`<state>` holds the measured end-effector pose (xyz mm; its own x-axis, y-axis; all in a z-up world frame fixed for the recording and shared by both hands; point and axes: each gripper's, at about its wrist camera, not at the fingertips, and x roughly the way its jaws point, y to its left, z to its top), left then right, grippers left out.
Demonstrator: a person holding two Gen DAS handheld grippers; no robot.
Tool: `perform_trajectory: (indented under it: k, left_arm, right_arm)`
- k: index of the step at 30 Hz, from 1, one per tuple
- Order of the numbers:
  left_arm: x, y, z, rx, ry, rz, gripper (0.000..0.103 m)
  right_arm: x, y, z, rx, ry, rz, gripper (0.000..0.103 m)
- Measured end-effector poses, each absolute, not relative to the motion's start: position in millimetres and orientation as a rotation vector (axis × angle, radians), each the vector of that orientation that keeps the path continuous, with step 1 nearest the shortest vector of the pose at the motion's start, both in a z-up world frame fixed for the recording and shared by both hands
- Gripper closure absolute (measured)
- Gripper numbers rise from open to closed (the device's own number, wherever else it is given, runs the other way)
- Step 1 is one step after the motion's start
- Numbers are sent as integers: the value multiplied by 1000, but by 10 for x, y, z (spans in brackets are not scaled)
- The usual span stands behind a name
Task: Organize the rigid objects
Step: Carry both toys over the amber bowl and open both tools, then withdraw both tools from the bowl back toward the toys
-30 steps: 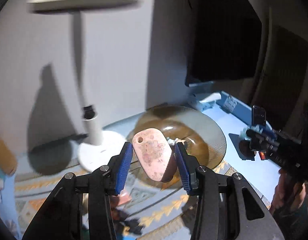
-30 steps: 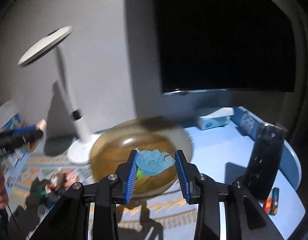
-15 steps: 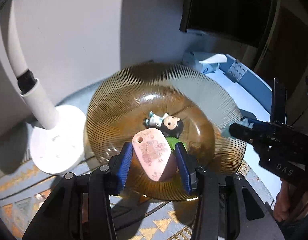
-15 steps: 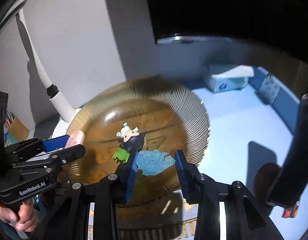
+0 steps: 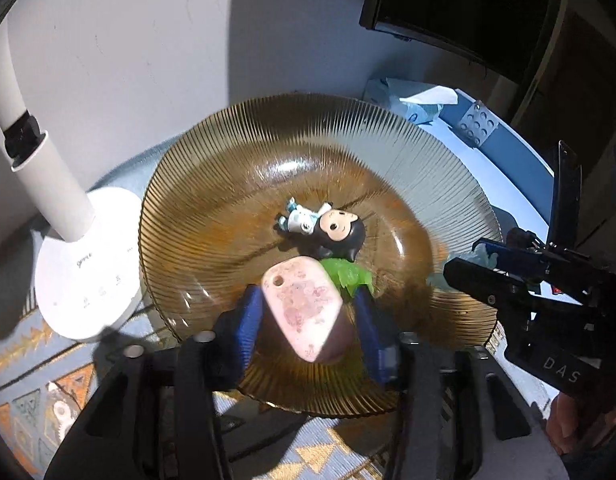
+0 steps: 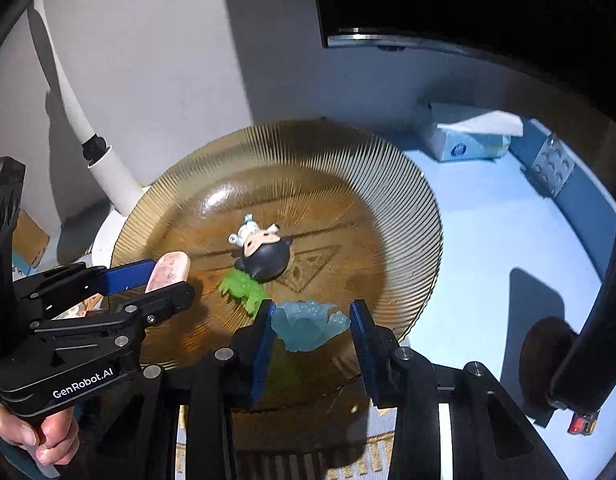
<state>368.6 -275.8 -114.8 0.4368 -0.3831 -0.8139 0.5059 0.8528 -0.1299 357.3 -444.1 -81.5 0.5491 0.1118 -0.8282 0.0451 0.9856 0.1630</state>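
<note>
A ribbed amber glass plate (image 5: 388,144) (image 6: 388,184) holds a small black-haired doll figure (image 5: 328,228) (image 6: 264,252) and a green leaf-like piece (image 5: 350,276) (image 6: 242,290). My left gripper (image 5: 308,320) (image 6: 160,278) is shut on a flat pink speckled piece (image 5: 302,308) (image 6: 168,270) and holds it over the plate's near left part. My right gripper (image 6: 310,332) (image 5: 480,256) is shut on a pale blue translucent flower piece (image 6: 308,324) over the plate's near right part.
A white desk lamp (image 5: 68,240) stands left of the plate. A tissue box (image 6: 464,136) and a dark monitor (image 6: 468,0) are at the back. A black phone stand (image 6: 568,320) is at right. A patterned mat (image 5: 28,400) lies below.
Both grippers have moved forward and tilted down over the plate, each holding its piece. The doll and green piece in the plate have come into view.
</note>
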Motion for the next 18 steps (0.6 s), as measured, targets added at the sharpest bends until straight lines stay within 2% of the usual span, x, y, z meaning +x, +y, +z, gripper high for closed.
perform_trajectory:
  k: [2, 4, 5, 7, 18]
  left_arm:
    - [3680, -2708, -1085, 123, 970, -554, 50]
    - [3642, -2625, -955, 101, 950, -562, 47]
    - [3606, -2563, -853, 86, 927, -568, 41]
    - [3509, -2440, -649, 63, 867, -567, 35]
    - [2694, -1497, 192, 5, 632, -519, 33]
  right_arm:
    - [3547, -4460, -783, 174, 985, 17, 58]
    - [3497, -4494, -697, 177, 958, -9, 43]
    - [3450, -4514, -625, 183, 927, -18, 43]
    - [3355, -4550, -459, 191, 873, -35, 43]
    - [2977, -4207, 57, 202, 769, 32, 42]
